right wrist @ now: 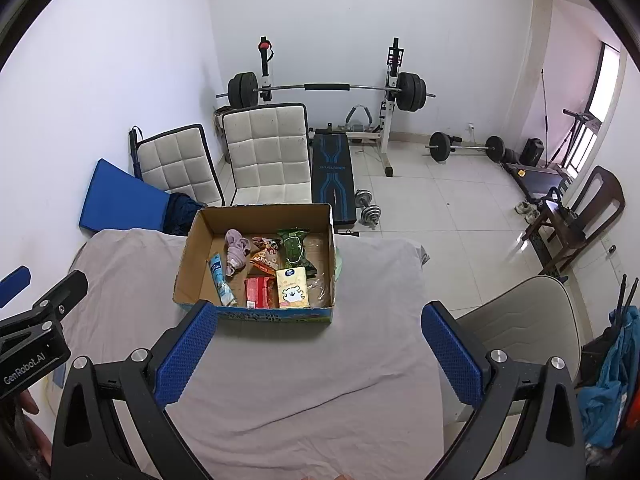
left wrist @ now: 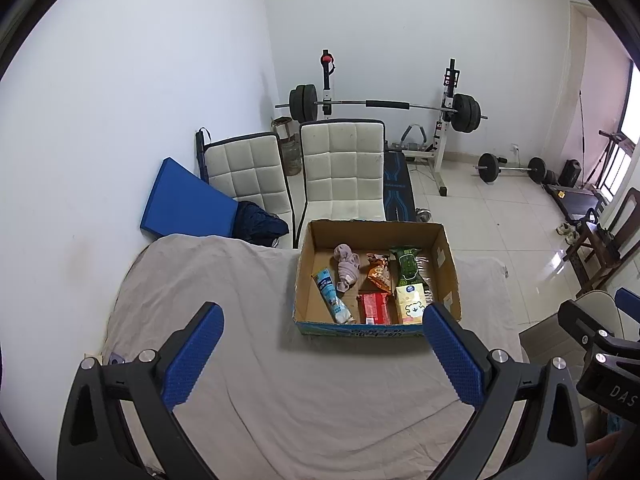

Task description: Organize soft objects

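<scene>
An open cardboard box [left wrist: 448, 264] [right wrist: 192, 248] stands on the cloth-covered table. In it lie a pinkish-grey rolled sock [left wrist: 346, 267] [right wrist: 236, 254], a blue tube [left wrist: 333, 297] [right wrist: 221, 279], an orange snack bag [left wrist: 380, 272] [right wrist: 265, 258], a green wipes pack [left wrist: 408, 265] [right wrist: 294, 246], a red pack [left wrist: 374, 308] [right wrist: 258, 292] and a yellow tissue pack [left wrist: 410, 304] [right wrist: 293, 287]. My left gripper [left wrist: 322, 354] is open and empty, held above the table in front of the box. My right gripper [right wrist: 320, 348] is open and empty, likewise in front of the box.
A grey cloth [left wrist: 224, 304] [right wrist: 380, 320] covers the table. Two white chairs [left wrist: 344, 168] [right wrist: 268, 152] stand behind it, with a blue mat [left wrist: 180, 200] against the wall. A barbell rack [left wrist: 380, 104] and dumbbells [right wrist: 366, 204] are farther back. A beige chair [right wrist: 520, 320] is at the right.
</scene>
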Demonstrator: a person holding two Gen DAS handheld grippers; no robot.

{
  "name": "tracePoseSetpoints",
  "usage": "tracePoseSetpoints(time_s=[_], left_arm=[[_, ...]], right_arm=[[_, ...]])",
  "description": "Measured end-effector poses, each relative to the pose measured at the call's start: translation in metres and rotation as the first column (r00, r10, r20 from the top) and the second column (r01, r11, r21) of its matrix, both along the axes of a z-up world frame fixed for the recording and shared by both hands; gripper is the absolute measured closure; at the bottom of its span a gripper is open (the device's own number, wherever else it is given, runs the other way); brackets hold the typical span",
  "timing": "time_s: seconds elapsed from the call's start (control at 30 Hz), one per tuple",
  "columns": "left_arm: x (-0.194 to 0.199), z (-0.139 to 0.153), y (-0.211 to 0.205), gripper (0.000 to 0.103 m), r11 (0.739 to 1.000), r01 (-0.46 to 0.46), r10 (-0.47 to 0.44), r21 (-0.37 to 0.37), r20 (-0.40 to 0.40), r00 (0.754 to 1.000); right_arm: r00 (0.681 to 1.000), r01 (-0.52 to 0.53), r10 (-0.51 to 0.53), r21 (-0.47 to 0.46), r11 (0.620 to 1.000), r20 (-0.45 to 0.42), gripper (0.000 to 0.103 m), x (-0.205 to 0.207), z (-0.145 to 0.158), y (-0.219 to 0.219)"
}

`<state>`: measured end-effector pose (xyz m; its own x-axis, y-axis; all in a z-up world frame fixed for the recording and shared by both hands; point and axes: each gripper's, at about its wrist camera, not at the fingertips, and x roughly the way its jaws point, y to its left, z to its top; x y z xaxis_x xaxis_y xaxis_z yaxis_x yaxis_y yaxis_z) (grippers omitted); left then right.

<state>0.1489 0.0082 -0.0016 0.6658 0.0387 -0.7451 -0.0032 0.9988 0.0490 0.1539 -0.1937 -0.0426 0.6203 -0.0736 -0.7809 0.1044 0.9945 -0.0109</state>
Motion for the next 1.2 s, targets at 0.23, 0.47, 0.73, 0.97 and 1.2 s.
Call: tracePoseSetpoints(time_s=[0.23, 0.47, 0.73, 0.97, 1.2], left_arm=[[0.0011, -0.0006, -0.0002, 0.001, 1.000, 0.001, -0.001, 0.001, -0.003, 1.000], [0.0019, -0.0044, 0.0002, 0.001, 1.000, 0.002, -0.002, 0.002, -0.007, 1.000], [0.0005, -0.0048, -0.0013, 0.001, 1.000, 0.002, -0.002, -0.001, -0.008, 1.000], [0.0005, -0.0048, -0.0014, 0.001, 1.000, 0.001, -0.001, 0.000, -0.007, 1.000], [0.0000, -0.0051, -0.0030, 0.001, 1.000, 0.001, -0.001, 0.000, -0.008, 1.000]], right_arm=[[1.000, -0.002, 0.002, -0.001, 1.000, -0.001, 0.000, 0.0001, 0.0011, 0.0012], [1.000, -0.006, 0.006, -0.003, 1.000, -0.001, 0.000, 0.0026, 0.0008, 0.0000], [1.000, -0.005, 0.005, -0.007, 1.000, 0.002, 0.000, 0.0037, 0.0019, -0.0004], [1.000, -0.006, 0.006, -0.011, 1.000, 0.006, 0.000, 0.0070, 0.0043, -0.0007], [1.000, -0.007, 0.007, -0.011, 1.000, 0.005, 0.000, 0.0072, 0.0050, -0.0017]])
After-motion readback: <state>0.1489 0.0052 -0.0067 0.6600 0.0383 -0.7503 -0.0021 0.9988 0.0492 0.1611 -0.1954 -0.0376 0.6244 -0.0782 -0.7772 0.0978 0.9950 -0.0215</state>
